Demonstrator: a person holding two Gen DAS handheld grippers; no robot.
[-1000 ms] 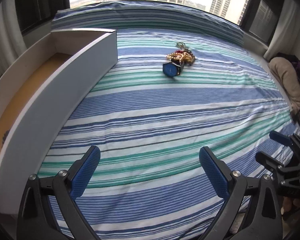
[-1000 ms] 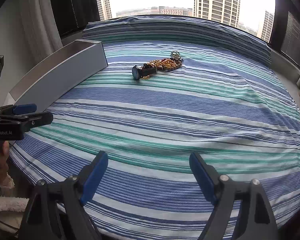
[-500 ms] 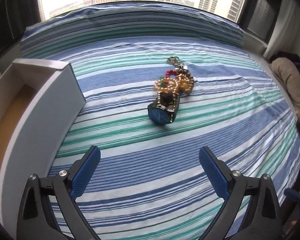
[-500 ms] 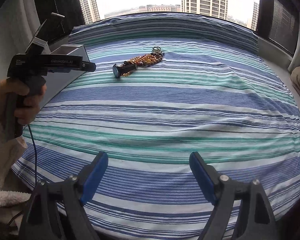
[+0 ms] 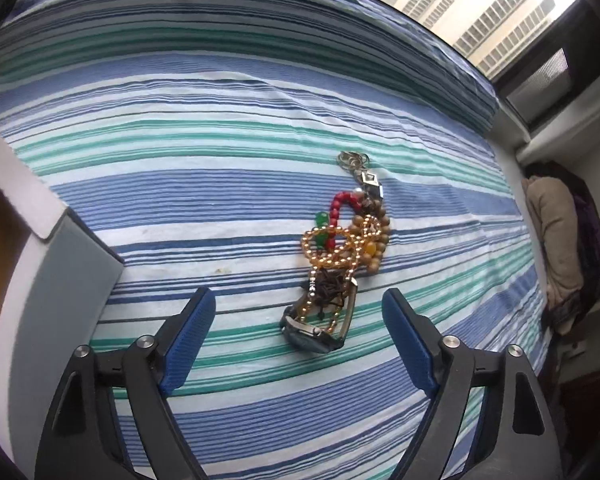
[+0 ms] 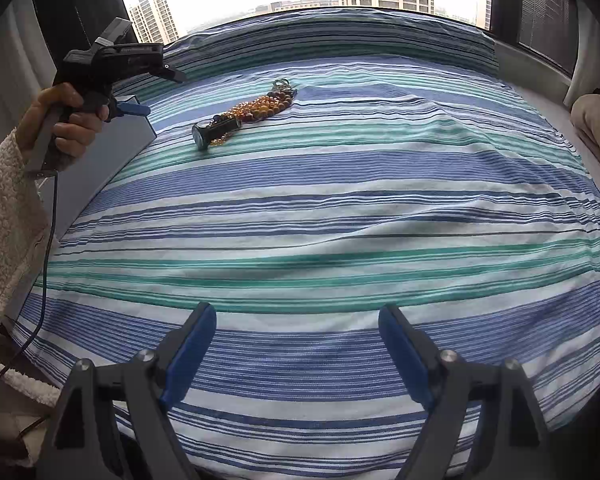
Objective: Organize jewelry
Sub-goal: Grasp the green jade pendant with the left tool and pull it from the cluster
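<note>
A tangled pile of jewelry lies on the striped bed: a wristwatch (image 5: 310, 334), gold and brown bead strands (image 5: 348, 242), a red bead loop (image 5: 340, 210) and a metal keyring charm (image 5: 360, 168). My left gripper (image 5: 298, 344) is open, its jaws on either side of the watch, just above it. In the right wrist view the pile (image 6: 252, 114) lies far off at upper left, with the left gripper (image 6: 140, 88) held by a hand near it. My right gripper (image 6: 296, 354) is open and empty over the bed's near edge.
A white open box (image 5: 60, 264) with a tan floor stands at the left of the bed, also seen as a grey wall in the right wrist view (image 6: 112, 160). Beige clothing (image 5: 552, 232) lies off the bed's right side. A window runs behind.
My left gripper has moved forward to the jewelry pile, which now sits between its open jaws. My right gripper has stayed near the bed's front edge.
</note>
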